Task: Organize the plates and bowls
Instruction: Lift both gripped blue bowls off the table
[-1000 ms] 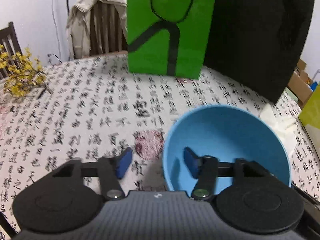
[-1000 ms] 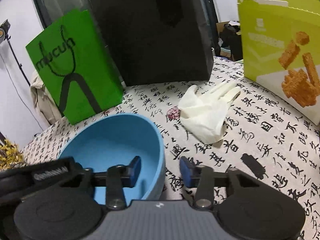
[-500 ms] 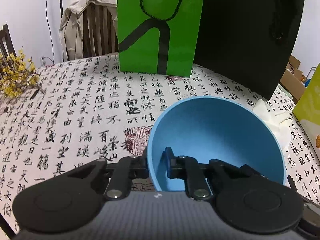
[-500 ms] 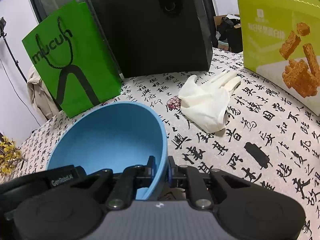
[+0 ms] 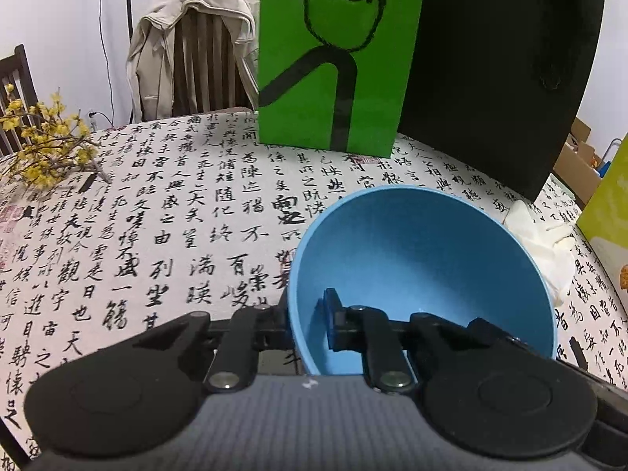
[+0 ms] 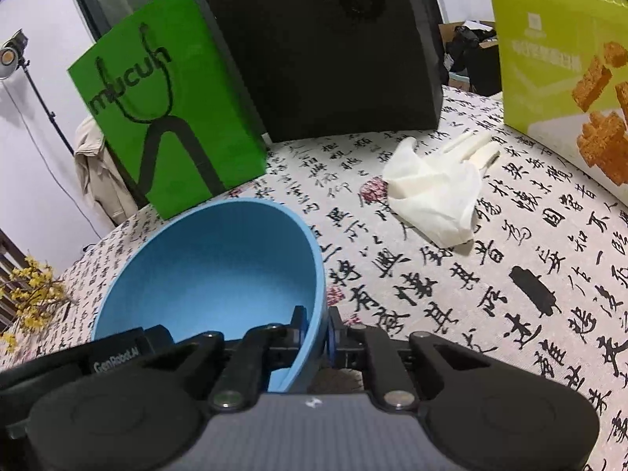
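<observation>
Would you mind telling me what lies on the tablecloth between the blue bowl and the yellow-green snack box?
A crumpled white glove lies there, between the blue bowl and the snack box. The right wrist view shows it best.

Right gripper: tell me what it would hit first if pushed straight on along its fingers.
Already clamped on the blue bowl rim, the right gripper would likely meet the calligraphy tablecloth just past the bowl; depth is unclear.

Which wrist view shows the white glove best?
The right wrist view: the white glove lies whole and unobstructed on the tablecloth, its fingers visible. In the left wrist view only a part shows, as the blue bowl covers the glove's near side.
</observation>
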`<state>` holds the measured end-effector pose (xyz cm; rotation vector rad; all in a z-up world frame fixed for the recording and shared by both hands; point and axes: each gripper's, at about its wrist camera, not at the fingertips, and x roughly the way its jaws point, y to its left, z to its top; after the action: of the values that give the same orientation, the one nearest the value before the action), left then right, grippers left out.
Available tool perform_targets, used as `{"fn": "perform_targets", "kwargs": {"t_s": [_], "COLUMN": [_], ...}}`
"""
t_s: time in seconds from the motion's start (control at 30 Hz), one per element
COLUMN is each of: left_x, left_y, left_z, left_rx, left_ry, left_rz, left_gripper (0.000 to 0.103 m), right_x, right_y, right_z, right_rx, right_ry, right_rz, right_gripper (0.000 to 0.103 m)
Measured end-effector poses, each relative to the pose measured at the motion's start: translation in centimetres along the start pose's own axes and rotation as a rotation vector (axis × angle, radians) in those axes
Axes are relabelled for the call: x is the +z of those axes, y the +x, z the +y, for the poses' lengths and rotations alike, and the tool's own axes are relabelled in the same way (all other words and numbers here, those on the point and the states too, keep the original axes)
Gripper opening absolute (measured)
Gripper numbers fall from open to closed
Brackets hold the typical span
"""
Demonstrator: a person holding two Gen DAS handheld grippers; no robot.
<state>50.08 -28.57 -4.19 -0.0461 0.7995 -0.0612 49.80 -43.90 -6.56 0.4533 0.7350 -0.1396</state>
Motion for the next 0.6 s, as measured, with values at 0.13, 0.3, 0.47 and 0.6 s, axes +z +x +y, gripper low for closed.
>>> {"fn": "perform_targets", "kwargs": {"t_s": [0.13, 0.3, 0.47, 0.6], "left_x": [0.1, 0.2, 0.1, -0.3], "left_y": [-0.8, -2.0, -3.1, -4.4], "left_z": [0.9, 1.9, 2.4, 3.1], "left_rx": [0.004, 0.004, 0.012, 0.006], "left_ry": [-0.005, -0.008, 0.002, 0.007], "left_rz": [-0.005, -0.024, -0.039, -0.05], "left_gripper": [0.015, 0.015, 0.015, 0.015], "right_x": [-0.1, -0.6, -1.0, -1.6], "right_y": [-0.5, -1.3, -1.7, -3.2], "right_z": [0.4, 1.1, 1.9, 2.2], "right_rx": [0.04, 0.07, 0.075, 0.089], "right_ry": [0.005, -0.004, -0.027, -0.038], "right_rz": [0.007, 0.004, -0.002, -0.02], "right_gripper": [0.01, 0.01, 0.01, 0.01]}}
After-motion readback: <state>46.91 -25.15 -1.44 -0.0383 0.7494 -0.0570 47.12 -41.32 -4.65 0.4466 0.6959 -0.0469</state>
